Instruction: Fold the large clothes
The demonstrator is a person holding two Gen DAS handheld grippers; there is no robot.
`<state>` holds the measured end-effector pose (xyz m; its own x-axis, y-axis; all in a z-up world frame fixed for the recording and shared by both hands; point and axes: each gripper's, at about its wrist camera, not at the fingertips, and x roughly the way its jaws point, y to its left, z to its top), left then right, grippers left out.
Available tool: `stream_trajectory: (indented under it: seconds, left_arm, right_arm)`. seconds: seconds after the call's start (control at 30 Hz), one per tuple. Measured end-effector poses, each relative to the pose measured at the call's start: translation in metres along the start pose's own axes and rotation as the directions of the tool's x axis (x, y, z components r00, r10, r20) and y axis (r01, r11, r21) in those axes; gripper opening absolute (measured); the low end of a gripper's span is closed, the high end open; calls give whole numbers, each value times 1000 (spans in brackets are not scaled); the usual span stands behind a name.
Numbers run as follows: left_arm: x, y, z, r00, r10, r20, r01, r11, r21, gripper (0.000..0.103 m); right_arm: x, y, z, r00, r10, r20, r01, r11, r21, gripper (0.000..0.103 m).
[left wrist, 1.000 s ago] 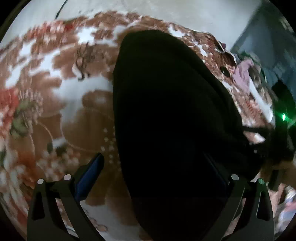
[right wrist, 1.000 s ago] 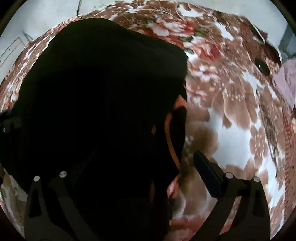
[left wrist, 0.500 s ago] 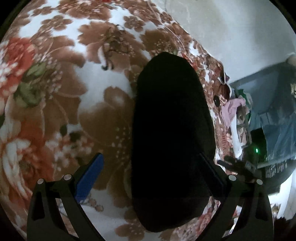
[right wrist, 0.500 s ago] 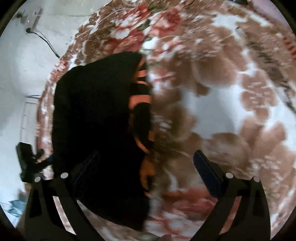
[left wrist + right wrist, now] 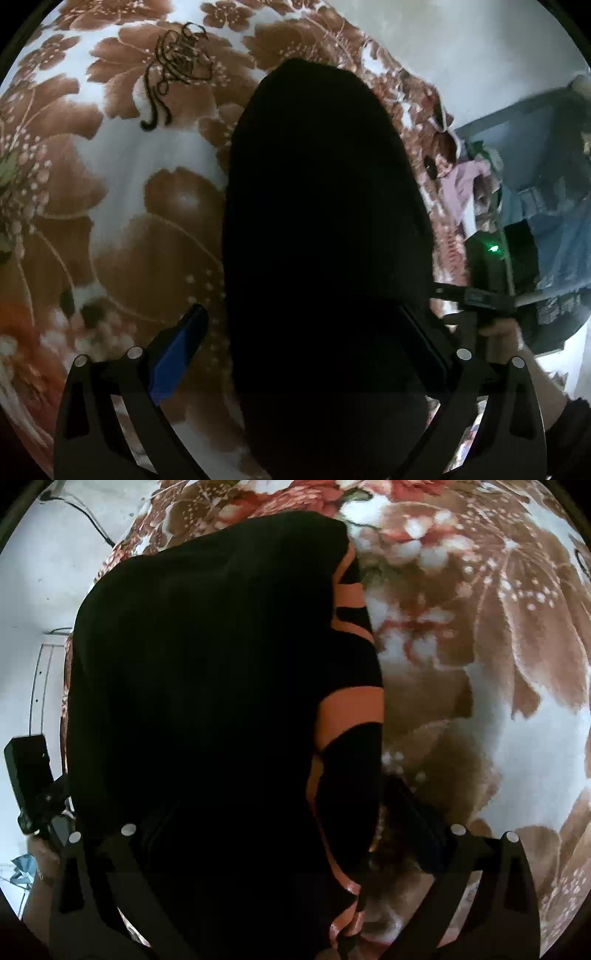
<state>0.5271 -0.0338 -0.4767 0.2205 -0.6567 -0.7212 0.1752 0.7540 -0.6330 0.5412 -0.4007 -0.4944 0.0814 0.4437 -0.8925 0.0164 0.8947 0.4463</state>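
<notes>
Since a second ago: both views pulled back. Garment (image 5: 325, 236), black, orange-striped, folded lengthwise on floral bed (image 5: 122, 192). Left gripper (image 5: 306, 347) and right gripper (image 5: 280, 830): fingers wide, holding nothing. Step: between folds. Next: pinch near end, fold across.

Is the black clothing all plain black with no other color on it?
No, the black garment has orange stripes along its right edge in the right wrist view.

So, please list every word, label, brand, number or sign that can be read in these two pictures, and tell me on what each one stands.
None can be read.
The black garment shows only orange stripes, no lettering.
The floral blanket carries a dark curly motif, an ornament and not writing.
The dark device with a green light is too blurred to show any label.
</notes>
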Motion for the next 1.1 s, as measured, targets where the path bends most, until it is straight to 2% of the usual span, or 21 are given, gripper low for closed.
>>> stream_trajectory:
  seconds: [0.07, 0.1, 0.17, 0.23, 0.27, 0.3, 0.4, 0.47, 0.5, 0.53, 0.57, 0.67, 0.73, 0.77, 0.8, 0.83, 0.87, 0.9, 0.97, 1.07, 1.1]
  left_arm:
    - [7, 4, 2, 1000, -16, -18, 16, 1000, -6, 99]
    - [11, 5, 3, 998, -52, -34, 51, 998, -26, 98]
    - [19, -1, 3, 983, -172, -70, 168, 984, -56, 98]
    - [24, -12, 2, 994, -89, -67, 91, 996, 27, 99]
    - [29, -9, 2, 994, -86, -64, 88, 996, 24, 99]
    - [33, -3, 1, 993, -99, -60, 100, 995, 2, 99]
    - [50, 23, 0, 978, -204, -47, 199, 976, -83, 99]
    - [48, 18, -1, 980, -192, -51, 187, 978, -92, 99]
    - [45, 13, -3, 977, -204, -61, 198, 976, -94, 93]
    - [38, 4, -7, 969, -238, -61, 234, 969, -76, 92]
    - [34, -1, -11, 970, -235, -55, 233, 971, -50, 91]
    - [42, 10, -17, 972, -231, -50, 227, 971, -72, 87]
    - [52, 22, -19, 959, -282, -39, 277, 955, -103, 77]
    - [54, 22, -19, 955, -293, -39, 289, 953, -93, 75]
    - [55, 21, -19, 954, -298, -43, 294, 952, -87, 71]
    - [52, 14, -20, 960, -276, -50, 272, 960, -68, 65]
    - [48, 5, -21, 966, -252, -53, 250, 967, -49, 62]
    - [43, -7, -19, 971, -232, -54, 231, 973, -27, 58]
    - [29, -38, -22, 982, -180, -51, 182, 982, 49, 55]
    - [12, -76, -27, 990, -134, -32, 137, 983, 124, 53]
    - [5, -87, -28, 992, -122, -24, 125, 981, 150, 53]
  right_arm:
    - [2, 5, 0, 997, 68, -29, -68, 998, -6, 99]
    - [4, 7, 2, 995, 94, -42, -95, 995, -6, 99]
    - [9, 12, 4, 991, 119, -61, -121, 992, -39, 99]
    - [18, 7, 7, 986, 151, -75, -153, 988, -22, 99]
    - [22, 2, 10, 979, 187, -85, -187, 982, 1, 99]
    - [25, 0, 12, 974, 206, -89, -207, 978, 5, 100]
    - [28, -3, 17, 955, 272, -121, -271, 962, 23, 99]
    - [22, 3, 17, 931, 331, -151, -330, 943, 37, 99]
    - [16, 12, 15, 935, 311, -169, -319, 947, -25, 99]
    - [15, 18, 13, 939, 288, -190, -305, 950, -70, 99]
    - [17, 19, 12, 937, 284, -203, -305, 949, -80, 99]
    - [41, 5, 19, 934, 297, -199, -303, 953, -2, 100]
    - [43, 1, 27, 928, 335, -161, -333, 942, 39, 99]
    - [42, 2, 27, 933, 325, -155, -323, 946, 37, 95]
    - [40, 5, 25, 943, 296, -149, -297, 955, 16, 79]
    - [35, 6, 24, 952, 274, -135, -275, 961, 7, 68]
    - [29, 6, 23, 953, 277, -125, -277, 961, 18, 48]
    - [18, 7, 22, 958, 264, -107, -264, 964, 16, 34]
    - [0, 17, 18, 971, 220, -97, -225, 974, -40, 28]
    - [-23, 36, 9, 986, 150, -72, -156, 984, -88, 25]
    - [-30, 41, 5, 986, 157, -64, -162, 983, -84, 25]
